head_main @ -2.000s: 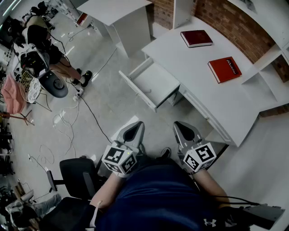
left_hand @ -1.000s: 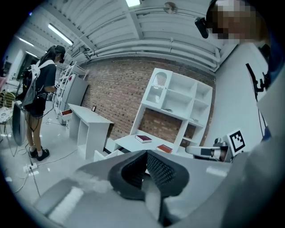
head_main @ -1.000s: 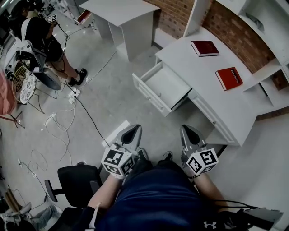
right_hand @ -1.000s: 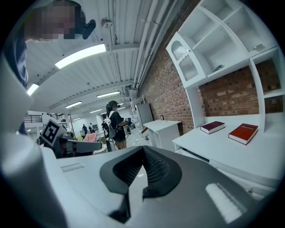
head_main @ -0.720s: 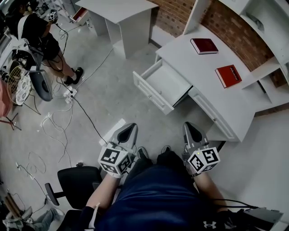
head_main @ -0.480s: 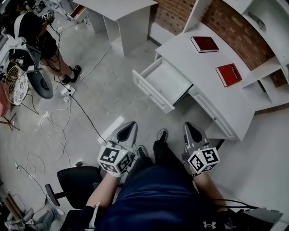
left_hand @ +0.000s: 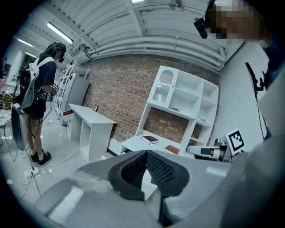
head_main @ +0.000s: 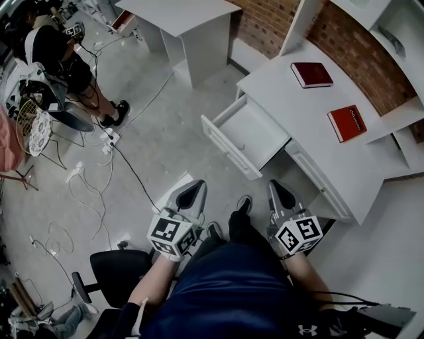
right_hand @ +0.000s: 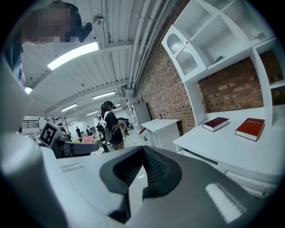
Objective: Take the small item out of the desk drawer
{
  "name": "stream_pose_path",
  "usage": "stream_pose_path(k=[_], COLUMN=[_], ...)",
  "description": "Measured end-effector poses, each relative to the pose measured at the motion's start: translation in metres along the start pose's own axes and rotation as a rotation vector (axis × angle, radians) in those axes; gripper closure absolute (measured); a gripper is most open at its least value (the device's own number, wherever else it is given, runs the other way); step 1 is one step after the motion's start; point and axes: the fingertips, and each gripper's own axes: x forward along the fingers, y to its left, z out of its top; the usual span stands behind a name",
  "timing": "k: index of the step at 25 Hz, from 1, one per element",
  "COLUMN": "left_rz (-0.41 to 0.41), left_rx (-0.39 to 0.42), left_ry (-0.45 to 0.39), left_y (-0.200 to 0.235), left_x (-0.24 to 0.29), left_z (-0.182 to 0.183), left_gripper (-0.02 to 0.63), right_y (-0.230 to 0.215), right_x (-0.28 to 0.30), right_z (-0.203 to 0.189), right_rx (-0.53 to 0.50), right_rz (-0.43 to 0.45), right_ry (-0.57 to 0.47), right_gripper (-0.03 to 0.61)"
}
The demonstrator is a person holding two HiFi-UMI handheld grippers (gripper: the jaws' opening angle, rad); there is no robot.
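Note:
The white desk [head_main: 311, 139] stands ahead on the right, with its drawer [head_main: 255, 132] pulled open toward me. The drawer's inside looks pale and bare from the head view; I cannot make out a small item in it. My left gripper [head_main: 193, 190] and right gripper [head_main: 275, 191] are held low in front of my body, well short of the drawer, both pointing toward it. In the left gripper view the left gripper [left_hand: 146, 153] has its jaws together with nothing between them. The right gripper [right_hand: 143, 149] is likewise shut and empty in its own view.
Two red books [head_main: 311, 74] [head_main: 346, 122] lie on the desk top. A second white desk [head_main: 179, 20] stands farther back. Cables [head_main: 99, 192] trail over the floor at left, where another person [head_main: 59, 53] stands. A black office chair [head_main: 112, 268] is beside my left arm.
The view has shifted as I step toward the desk; a foot now shows between the grippers. Both grippers stay shut and keep their place in front of my body.

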Motion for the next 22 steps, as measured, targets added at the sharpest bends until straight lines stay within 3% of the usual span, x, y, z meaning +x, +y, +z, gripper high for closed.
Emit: stream_pose_path(k=[9, 22], left_rz=[0.049, 0.04], left_rx=[0.021, 0.059], left_ry=[0.001, 0.054], left_y=[-0.005, -0.043], left_x=[0.066, 0.15], left_z=[0.031, 0.042], left_gripper=[0.612, 0.612], right_y=[-0.057, -0.131], right_x=[0.042, 0.063], right_z=[0.035, 0.053], right_rx=[0.042, 0.106], right_rz=[0.069, 0.106], right_ry=[-0.024, -0.046], right_gripper=[0.575, 0.575])
